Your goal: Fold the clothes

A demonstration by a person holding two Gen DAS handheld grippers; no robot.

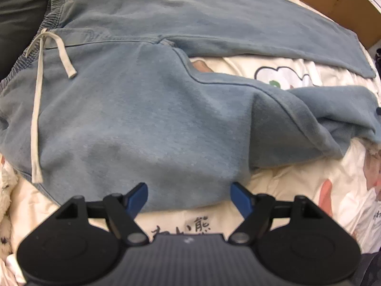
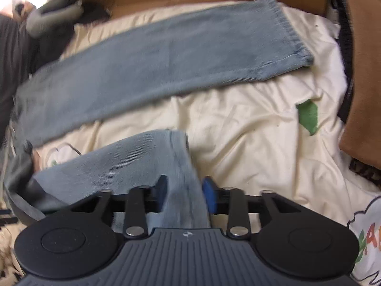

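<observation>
Right wrist: soft faded denim jeans (image 2: 152,71)

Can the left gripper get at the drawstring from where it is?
Probably yes. The left gripper is open and empty at the near edge of the jeans. The drawstring lies exposed on top of the denim, off to its left, with nothing covering it.

A cream bedsheet (image 2: 250,124) with cartoon prints fills the middle and lower right of both frames; a green patch (image 2: 308,115) marks its right side. Brown cardboard (image 2: 362,100) lines the top and right edges, and a grey plush toy (image 2: 51,12) sits upper left
</observation>
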